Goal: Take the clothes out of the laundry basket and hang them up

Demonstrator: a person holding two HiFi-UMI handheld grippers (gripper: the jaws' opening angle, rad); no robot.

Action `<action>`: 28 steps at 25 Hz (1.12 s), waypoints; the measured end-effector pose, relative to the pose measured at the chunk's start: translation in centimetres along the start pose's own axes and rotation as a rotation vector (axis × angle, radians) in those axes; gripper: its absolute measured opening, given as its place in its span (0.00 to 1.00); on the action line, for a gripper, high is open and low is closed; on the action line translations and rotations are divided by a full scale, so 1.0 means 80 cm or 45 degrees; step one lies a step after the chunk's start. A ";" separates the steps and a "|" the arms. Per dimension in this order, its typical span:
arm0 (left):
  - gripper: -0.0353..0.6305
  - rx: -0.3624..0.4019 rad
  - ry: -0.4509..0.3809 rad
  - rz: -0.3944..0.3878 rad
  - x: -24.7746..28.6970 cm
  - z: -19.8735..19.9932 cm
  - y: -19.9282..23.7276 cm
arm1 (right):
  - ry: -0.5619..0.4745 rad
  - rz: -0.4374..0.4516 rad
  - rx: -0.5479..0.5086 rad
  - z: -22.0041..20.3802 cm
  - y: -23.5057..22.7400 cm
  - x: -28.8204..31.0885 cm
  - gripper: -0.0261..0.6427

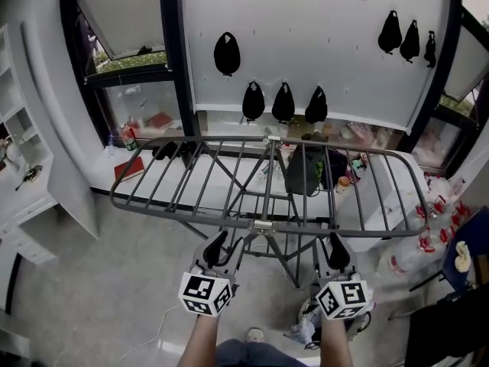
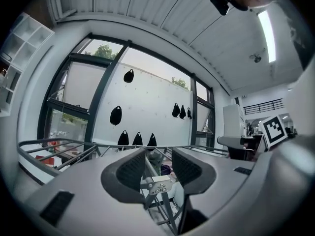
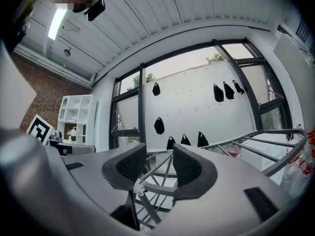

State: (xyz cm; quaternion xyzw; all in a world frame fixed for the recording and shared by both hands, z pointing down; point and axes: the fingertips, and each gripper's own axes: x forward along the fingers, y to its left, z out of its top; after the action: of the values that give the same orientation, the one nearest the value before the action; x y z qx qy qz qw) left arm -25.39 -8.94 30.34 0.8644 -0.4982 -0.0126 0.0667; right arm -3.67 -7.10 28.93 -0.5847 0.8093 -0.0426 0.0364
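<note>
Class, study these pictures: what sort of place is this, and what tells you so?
Probably an indoor test room set up for laundry: an open wire drying rack stands before tall windows, a white pegboard carries black pouches, and white shelving stands at left.

Looks like a lab or test room, not a home: a white board (image 1: 321, 52) hung with black pouches (image 1: 226, 53) against tall dark-framed windows (image 1: 122, 21), bare concrete floor (image 1: 99, 297), white shelves (image 1: 19, 128) at left, a drying rack (image 1: 260, 182) in the middle.
</note>
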 end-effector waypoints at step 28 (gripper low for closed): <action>0.30 0.109 0.269 -1.001 0.167 -0.102 -0.350 | 0.051 -1.015 0.200 -0.072 -0.213 -0.282 0.27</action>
State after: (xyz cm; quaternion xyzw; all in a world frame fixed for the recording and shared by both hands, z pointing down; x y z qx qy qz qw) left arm 6.13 -5.80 35.46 0.9875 -0.1204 0.0725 0.0716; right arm 18.82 9.13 36.79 -0.8472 0.5141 -0.1262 0.0459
